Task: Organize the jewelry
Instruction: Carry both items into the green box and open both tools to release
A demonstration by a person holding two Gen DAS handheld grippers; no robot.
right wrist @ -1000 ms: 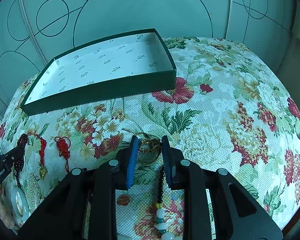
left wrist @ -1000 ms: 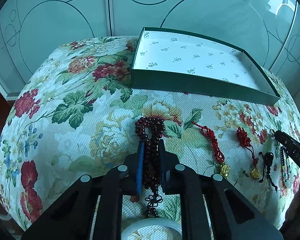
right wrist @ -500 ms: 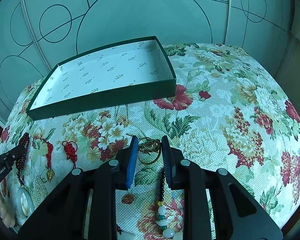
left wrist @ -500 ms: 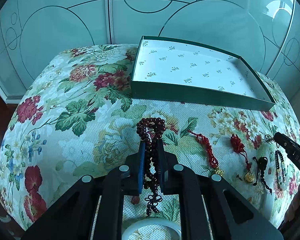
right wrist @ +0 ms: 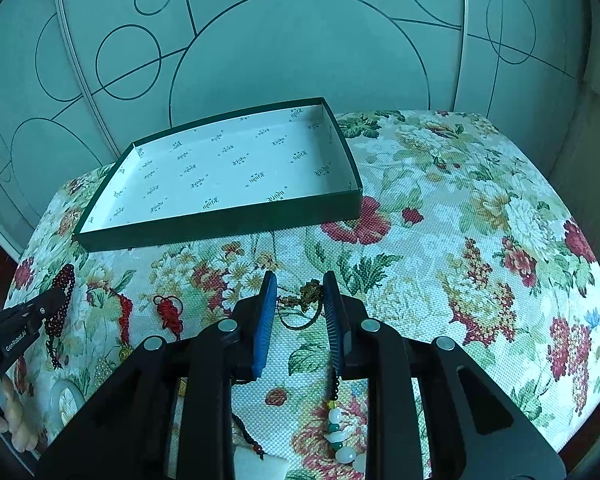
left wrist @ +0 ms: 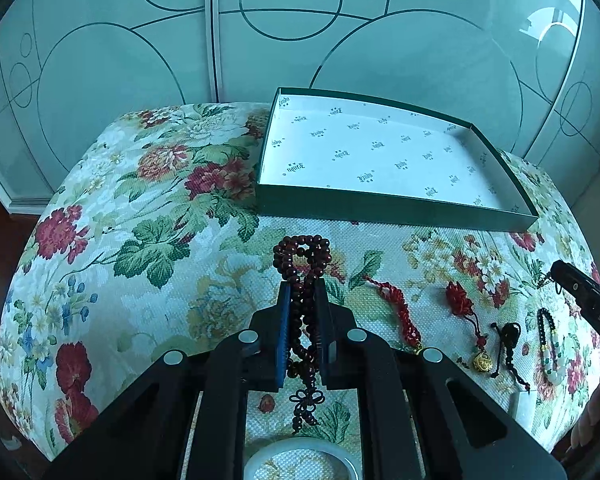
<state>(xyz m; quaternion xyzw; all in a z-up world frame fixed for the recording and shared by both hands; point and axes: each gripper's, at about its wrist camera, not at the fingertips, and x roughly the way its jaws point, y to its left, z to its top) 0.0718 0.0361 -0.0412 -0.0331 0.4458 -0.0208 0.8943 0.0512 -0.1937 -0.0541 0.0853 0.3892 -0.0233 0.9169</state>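
Frosted glass doors (left wrist: 300,40), circle-line pattern; floral tablecloth (right wrist: 460,208).

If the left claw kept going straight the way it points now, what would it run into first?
Probably the floral cloth just short of the green box, not the box itself, though depth is hard to judge. The left claw is shut on the dark red bead string.

Cool teal daylight, sharp centre (fisheye bending at edges), window glare on panels.
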